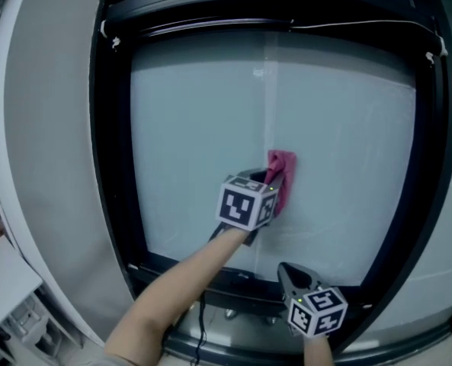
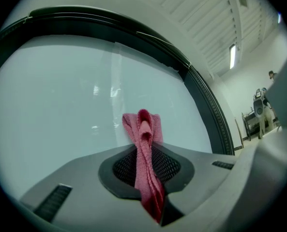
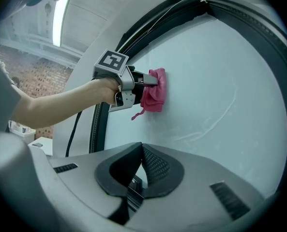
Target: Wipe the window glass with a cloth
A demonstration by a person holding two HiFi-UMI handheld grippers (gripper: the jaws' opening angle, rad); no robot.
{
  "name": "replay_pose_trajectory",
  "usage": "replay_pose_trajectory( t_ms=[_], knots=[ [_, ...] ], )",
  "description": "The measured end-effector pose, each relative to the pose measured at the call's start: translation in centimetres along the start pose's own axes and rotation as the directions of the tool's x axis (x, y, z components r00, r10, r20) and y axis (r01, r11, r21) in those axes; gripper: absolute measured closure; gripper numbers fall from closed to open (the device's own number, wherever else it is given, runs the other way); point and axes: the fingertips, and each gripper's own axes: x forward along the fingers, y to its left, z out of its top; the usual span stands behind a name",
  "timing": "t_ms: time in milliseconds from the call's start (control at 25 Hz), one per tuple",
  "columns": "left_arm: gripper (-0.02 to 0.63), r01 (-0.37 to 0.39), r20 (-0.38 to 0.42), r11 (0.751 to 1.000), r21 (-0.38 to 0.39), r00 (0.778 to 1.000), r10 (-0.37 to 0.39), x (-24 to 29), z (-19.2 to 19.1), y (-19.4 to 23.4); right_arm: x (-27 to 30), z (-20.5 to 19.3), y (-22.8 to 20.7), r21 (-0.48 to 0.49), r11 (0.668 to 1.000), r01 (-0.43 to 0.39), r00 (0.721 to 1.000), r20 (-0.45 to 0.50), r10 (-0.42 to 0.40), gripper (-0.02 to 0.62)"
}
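The window glass (image 1: pixel 195 128) is a big pale pane in a black frame. A pink cloth (image 1: pixel 281 175) is pressed against it near the middle, just right of a faint vertical seam. My left gripper (image 1: pixel 274 180) is shut on the cloth, its marker cube toward me. In the left gripper view the cloth (image 2: pixel 143 134) runs folded between the jaws and touches the glass (image 2: pixel 61 95). My right gripper (image 1: pixel 286 271) hangs low by the bottom frame, shut and empty, away from the pane. The right gripper view shows the cloth (image 3: pixel 155 95), the left gripper (image 3: pixel 150 87) and faint streaks on the glass (image 3: pixel 220 81).
A thick black frame (image 1: pixel 111 166) surrounds the pane, with a white wall (image 1: pixel 50 128) to its left. A black cable (image 1: pixel 200 319) hangs below the sill. White furniture (image 1: pixel 4 280) stands at lower left. A person (image 2: pixel 271 75) stands far off to the right.
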Motion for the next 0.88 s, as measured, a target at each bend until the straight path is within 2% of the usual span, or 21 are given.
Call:
replay_pose_trajectory(
  t_ms=[440,680,880],
  knots=[
    [0.555,-0.071,-0.019,0.997,0.002,0.997,0.071,-5.3,-1.5,7.5,5.1,-0.5,4.6,0.019,0.998,-0.059,0.998,-0.001,0.059,0.606],
    [0.555,-0.144,-0.032,0.990,0.003,0.989,0.144,-8.1,-2.4,12.1,7.4,-0.6,6.9,0.021,0.995,-0.094,0.996,-0.006,0.094,0.606],
    [0.555,-0.223,-0.037,0.975,0.019,0.974,0.224,-10.5,-2.6,15.8,8.9,-0.5,8.6,0.015,0.993,-0.121,0.993,-0.003,0.121,0.606]
  ],
)
